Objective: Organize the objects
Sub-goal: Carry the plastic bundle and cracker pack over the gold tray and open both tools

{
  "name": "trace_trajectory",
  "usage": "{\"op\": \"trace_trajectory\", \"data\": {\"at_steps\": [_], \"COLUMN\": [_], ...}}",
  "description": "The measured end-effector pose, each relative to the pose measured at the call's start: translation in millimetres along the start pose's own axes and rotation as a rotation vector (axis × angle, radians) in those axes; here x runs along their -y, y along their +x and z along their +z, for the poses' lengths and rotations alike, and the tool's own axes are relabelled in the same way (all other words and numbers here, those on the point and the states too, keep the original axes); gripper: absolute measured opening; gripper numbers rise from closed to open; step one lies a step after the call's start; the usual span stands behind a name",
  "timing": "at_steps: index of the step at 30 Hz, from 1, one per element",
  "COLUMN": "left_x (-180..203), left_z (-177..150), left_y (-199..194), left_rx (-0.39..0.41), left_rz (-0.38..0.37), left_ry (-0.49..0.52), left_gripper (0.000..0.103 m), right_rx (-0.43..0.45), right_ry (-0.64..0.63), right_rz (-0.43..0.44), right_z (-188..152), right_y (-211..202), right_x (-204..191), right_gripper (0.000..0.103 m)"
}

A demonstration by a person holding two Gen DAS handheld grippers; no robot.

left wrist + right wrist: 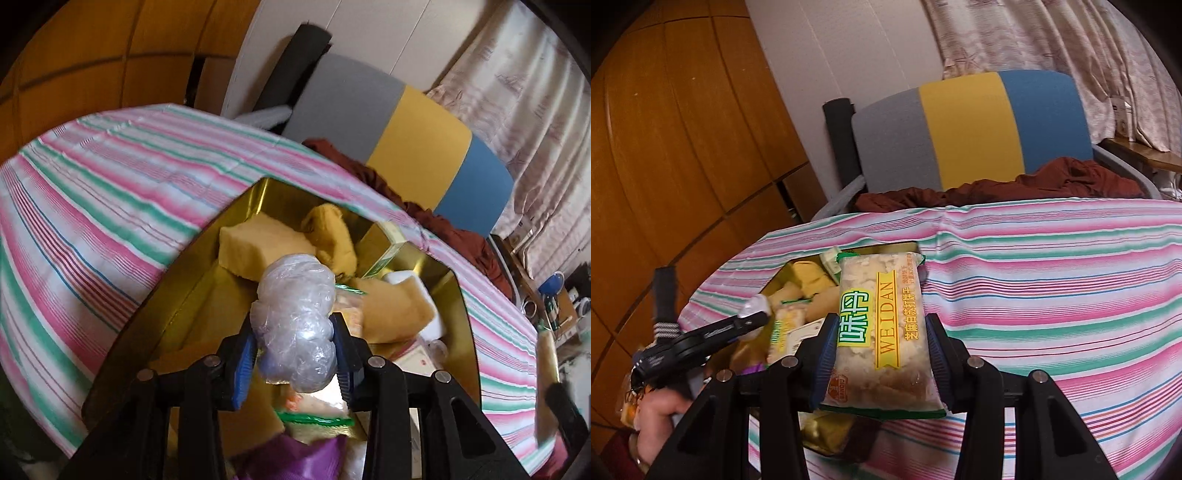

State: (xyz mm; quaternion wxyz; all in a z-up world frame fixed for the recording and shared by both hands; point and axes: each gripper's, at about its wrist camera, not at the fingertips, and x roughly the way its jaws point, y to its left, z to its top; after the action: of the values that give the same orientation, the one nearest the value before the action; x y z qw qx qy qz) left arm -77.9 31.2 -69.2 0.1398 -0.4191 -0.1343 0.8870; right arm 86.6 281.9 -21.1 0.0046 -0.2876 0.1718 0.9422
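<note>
Left gripper [295, 347] clamped on crumpled plastic bundle [295, 325] over gold box [192, 280]; right gripper [882, 354] gripping cracker packet [882, 325] above striped tablecloth [1052, 295].

Cracker packet [882, 332]: a yellow banner printed "WEIDAN" in Latin capitals, a green-and-yellow block with the characters 味丹, and a column of Chinese characters reading 芝麻白苏打饼干. Small round logo at its lower corner, lettering too small to read.
</note>
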Motion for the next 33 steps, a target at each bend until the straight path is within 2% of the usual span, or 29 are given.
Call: {"op": "trace_trajectory", "data": {"at_steps": [1,3,4,5,9,11,17,23,27,33], "left_x": [-1.8,-6.6,-10.3,-13.4,-24.8,-27.5,-30.7,-20.1,-14.2,-12.1], "left_z": [1.4,3.7,4.9,5.7,4.0,4.4,-8.1,-21.2,-25.7,-28.1], "left_y": [0.2,-2.4,-5.0,-8.6,-29.0,-35.8,-62.4,-76.4,-78.0,-82.2], "left_rx": [-0.001,0.006,0.021,0.037,0.104,0.125,0.178,0.192,0.178,0.169], "left_rz": [0.003,-0.004,0.002,0.012,0.055,0.088,0.138,0.177,0.178,0.199], "left_ry": [-0.01,-0.031,-0.044,-0.056,-0.088,-0.103,-0.119,-0.035,0.003,0.005], "left_gripper": [0.041,0.062,0.077,0.086,0.093,0.101,0.103,0.103,0.103,0.103], "right_rx": [-0.001,-0.005,-0.009,-0.013,-0.029,-0.041,-0.066,-0.116,-0.174,-0.191], "right_ry": [-0.001,-0.006,-0.006,-0.003,0.002,0.009,-0.001,0.012,-0.006,-0.076], "right_rz": [0.003,0.003,0.004,0.007,0.009,0.018,0.036,0.028,-0.01,-0.112], "right_z": [-0.4,-1.3,-1.1,-1.5,-2.1,-3.1,-7.3,0.3,15.0,35.1], "right_y": [0.5,2.0,2.8,3.3,9.1,11.1,16.5,33.8,61.1,101.2], "right_x": [-1.5,-5.3,-5.5,-5.6,-7.6,-8.8,-17.1,-21.9,-28.1,-40.4], "right_gripper": [0.046,0.046,0.046,0.046,0.046,0.046,0.046,0.046,0.046,0.046]}}
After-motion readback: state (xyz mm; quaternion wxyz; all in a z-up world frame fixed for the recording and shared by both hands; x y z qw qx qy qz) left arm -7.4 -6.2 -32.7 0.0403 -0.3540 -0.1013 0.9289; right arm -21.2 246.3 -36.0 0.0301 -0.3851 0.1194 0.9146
